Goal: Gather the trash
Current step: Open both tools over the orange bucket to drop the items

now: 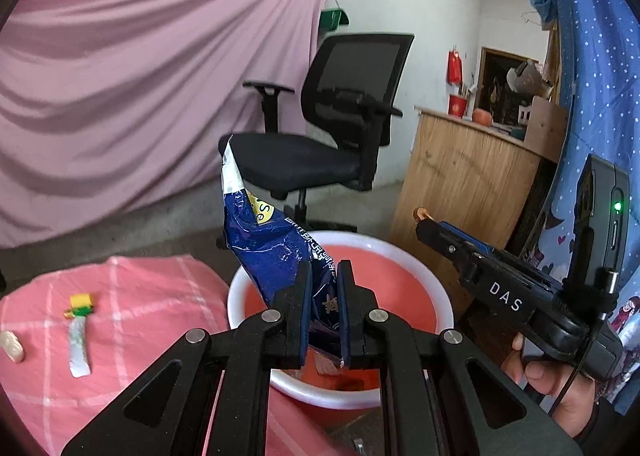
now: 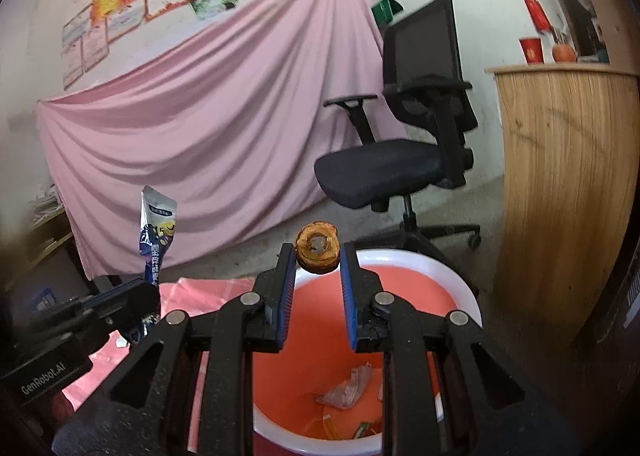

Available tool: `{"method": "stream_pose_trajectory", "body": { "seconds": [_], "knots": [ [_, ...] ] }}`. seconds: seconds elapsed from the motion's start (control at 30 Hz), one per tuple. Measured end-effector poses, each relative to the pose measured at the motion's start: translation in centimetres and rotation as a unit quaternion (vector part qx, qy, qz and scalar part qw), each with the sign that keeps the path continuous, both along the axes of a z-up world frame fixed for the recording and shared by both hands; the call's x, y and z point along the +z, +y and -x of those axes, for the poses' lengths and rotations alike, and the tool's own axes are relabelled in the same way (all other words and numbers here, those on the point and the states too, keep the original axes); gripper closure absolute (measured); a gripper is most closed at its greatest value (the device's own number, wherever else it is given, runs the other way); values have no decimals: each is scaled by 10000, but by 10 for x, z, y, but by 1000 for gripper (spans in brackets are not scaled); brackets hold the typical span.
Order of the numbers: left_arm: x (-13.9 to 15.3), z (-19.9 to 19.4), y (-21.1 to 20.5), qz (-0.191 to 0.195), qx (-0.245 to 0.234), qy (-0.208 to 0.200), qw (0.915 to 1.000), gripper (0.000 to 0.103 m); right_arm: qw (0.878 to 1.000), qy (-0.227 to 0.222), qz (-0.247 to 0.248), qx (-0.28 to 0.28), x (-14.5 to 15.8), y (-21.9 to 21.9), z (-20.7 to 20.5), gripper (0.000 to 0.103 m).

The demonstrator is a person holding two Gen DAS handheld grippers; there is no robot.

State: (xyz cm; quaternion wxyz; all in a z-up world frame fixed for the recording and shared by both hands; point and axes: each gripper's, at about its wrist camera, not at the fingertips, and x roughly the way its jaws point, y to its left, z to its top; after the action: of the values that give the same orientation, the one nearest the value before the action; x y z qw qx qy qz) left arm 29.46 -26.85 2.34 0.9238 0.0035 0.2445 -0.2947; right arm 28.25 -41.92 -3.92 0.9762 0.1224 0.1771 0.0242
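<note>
My left gripper [image 1: 325, 272] is shut on a crumpled blue snack wrapper [image 1: 272, 244], which sticks up over the red bucket with a white rim [image 1: 400, 248]. The same wrapper [image 2: 154, 240] shows at the left of the right wrist view, in the left gripper [image 2: 140, 292]. My right gripper [image 2: 318, 254] is shut on a brown ring-shaped pastry piece [image 2: 318, 250], held above the bucket [image 2: 460, 280]. The right gripper [image 1: 426, 222] also appears at the right of the left wrist view, held by a hand [image 1: 552, 384]. Several scraps [image 2: 348, 388] lie on the bucket's bottom.
A pink checked cloth [image 1: 140, 296] at the left carries a green and yellow wrapper [image 1: 79, 332] and a small pale piece [image 1: 12, 346]. A black office chair [image 1: 340, 128] stands behind the bucket. A wooden counter [image 1: 464, 184] is at the right, and a pink sheet [image 1: 140, 76] hangs behind.
</note>
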Motion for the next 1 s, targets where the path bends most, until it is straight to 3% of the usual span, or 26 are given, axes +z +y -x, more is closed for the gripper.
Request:
{"method": "stream_pose_trajectory", "body": {
  "seconds": [0.23,0.53,0.7,0.8,1.0],
  "knots": [
    [-13,-11,-3,-100,13,397,9992,93,9990,437,-93,48,-12,-2,-13,60],
    [-24,-23,0,-20,8,763,9971,93,9977,651,-160,97,-19,-4,-20,60],
    [-27,-24,2,-30,42,830,9965,90,9975,689,-165,78,-19,-4,-20,59],
    [-26,-23,5,-8,82,815,9966,84,9973,704,-189,66,-19,-7,-22,56],
    [-24,-20,16,74,260,733,9969,82,9975,679,-176,29,-18,-8,-21,48]
  ]
}}
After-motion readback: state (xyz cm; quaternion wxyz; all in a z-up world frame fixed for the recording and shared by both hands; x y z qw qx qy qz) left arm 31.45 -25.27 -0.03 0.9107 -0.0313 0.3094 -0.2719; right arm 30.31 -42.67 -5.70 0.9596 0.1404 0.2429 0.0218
